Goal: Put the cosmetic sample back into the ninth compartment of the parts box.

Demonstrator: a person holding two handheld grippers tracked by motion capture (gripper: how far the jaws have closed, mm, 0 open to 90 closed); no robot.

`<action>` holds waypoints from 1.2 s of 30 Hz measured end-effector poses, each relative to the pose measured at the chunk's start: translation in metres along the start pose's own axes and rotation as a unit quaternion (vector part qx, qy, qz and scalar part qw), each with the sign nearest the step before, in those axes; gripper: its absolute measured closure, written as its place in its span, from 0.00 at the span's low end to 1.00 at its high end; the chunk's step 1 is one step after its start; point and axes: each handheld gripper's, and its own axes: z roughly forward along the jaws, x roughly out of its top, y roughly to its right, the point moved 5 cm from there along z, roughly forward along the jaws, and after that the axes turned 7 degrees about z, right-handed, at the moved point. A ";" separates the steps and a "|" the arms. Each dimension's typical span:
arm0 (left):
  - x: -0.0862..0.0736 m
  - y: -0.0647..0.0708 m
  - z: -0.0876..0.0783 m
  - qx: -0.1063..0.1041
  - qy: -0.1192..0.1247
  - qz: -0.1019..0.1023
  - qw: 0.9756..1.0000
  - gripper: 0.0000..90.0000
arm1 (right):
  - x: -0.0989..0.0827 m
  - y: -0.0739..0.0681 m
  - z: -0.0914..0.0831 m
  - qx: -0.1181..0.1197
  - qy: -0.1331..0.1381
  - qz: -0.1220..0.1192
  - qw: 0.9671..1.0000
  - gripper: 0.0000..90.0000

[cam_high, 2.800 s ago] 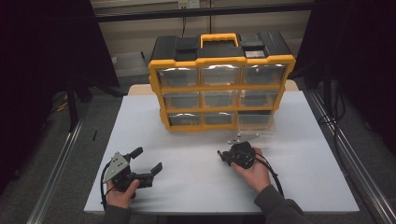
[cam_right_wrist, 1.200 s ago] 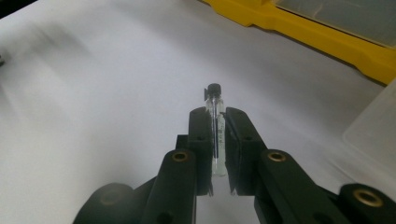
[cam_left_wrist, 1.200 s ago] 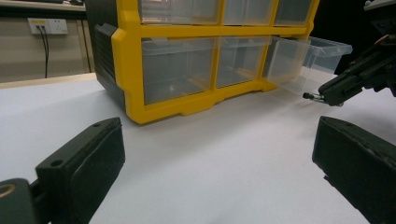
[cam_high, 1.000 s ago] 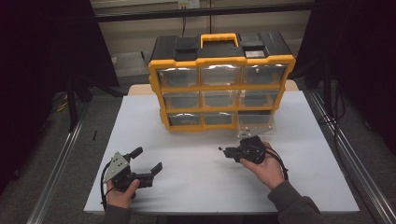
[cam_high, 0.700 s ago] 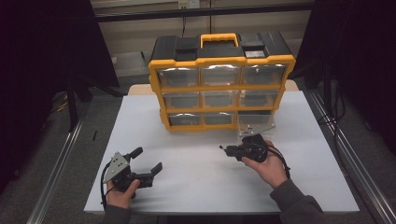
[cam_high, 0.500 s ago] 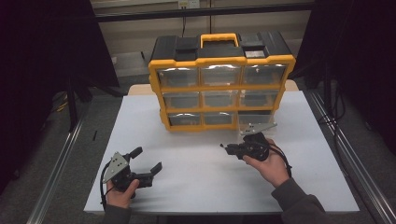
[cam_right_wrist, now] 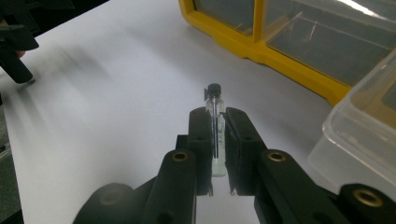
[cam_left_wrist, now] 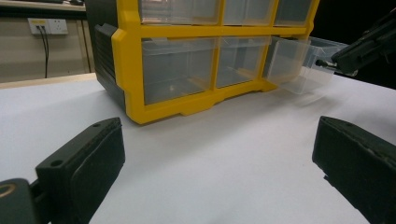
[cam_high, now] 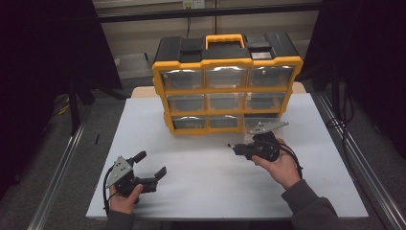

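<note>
A yellow and black organizer (cam_high: 225, 86) with clear drawers stands at the back of the white table (cam_high: 206, 177). Its bottom right drawer (cam_high: 253, 123) is pulled out, seen too in the left gripper view (cam_left_wrist: 303, 60) and the right gripper view (cam_right_wrist: 364, 121). My right gripper (cam_high: 238, 148) hovers just in front of that drawer, shut on a small glass vial (cam_right_wrist: 215, 95) with a black cap that sticks out past the fingertips. My left gripper (cam_high: 152, 164) rests on the table at the front left, open, with nothing between its jaws.
The organizer's other drawers (cam_left_wrist: 177, 70) are closed and look empty. Bare white table lies between the two grippers. Metal rails (cam_high: 57, 177) run along both sides of the table, and the surroundings are dark.
My right gripper has carried the vial to the right and away from me, up to the front of the pulled-out drawer. The left gripper has stayed put.
</note>
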 end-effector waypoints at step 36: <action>0.001 0.000 -0.001 0.006 0.001 0.000 1.000 0.03 | 0.021 0.010 -0.023 -0.004 0.010 0.001 1.000 0.91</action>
